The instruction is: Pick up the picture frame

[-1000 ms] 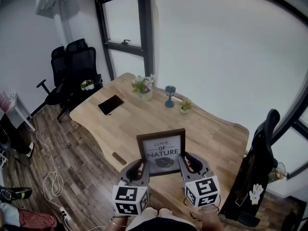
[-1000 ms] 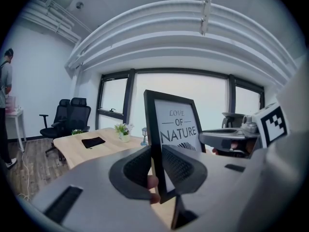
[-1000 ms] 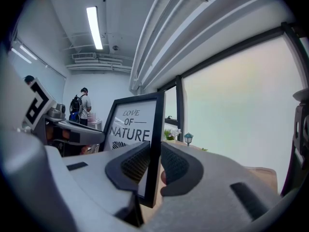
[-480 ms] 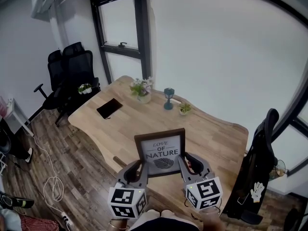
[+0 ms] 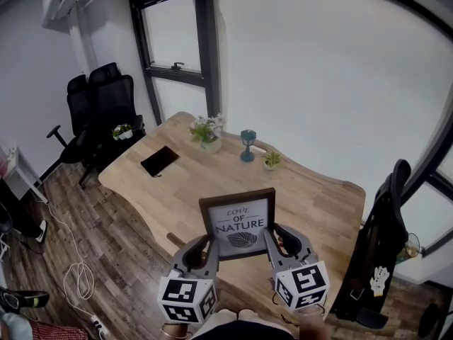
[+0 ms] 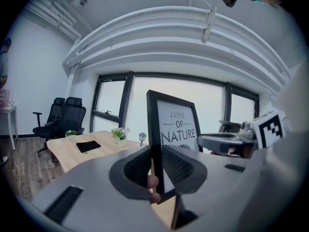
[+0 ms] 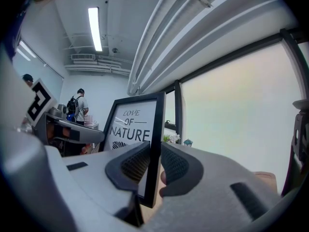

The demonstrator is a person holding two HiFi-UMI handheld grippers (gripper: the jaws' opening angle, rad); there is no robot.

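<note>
A dark-framed picture frame (image 5: 238, 222) printed "LOVE OF NATURE" is held upright in the air above the near end of the wooden table (image 5: 212, 176). My left gripper (image 5: 204, 249) is shut on its left edge, and my right gripper (image 5: 272, 243) is shut on its right edge. In the left gripper view the frame (image 6: 173, 129) stands edge-on between the ribbed pads (image 6: 137, 168). The right gripper view shows the frame (image 7: 135, 129) clamped the same way by its pads (image 7: 175, 166), with the opposite gripper beyond it.
On the table stand a potted flower plant (image 5: 206, 131), a small teal lamp (image 5: 248, 144), a tiny green plant (image 5: 272, 161) and a black pad (image 5: 159, 161). Black office chairs (image 5: 99, 108) sit at the far left. A dark coat rack (image 5: 379, 246) is at the right. Cables (image 5: 71, 278) lie on the floor.
</note>
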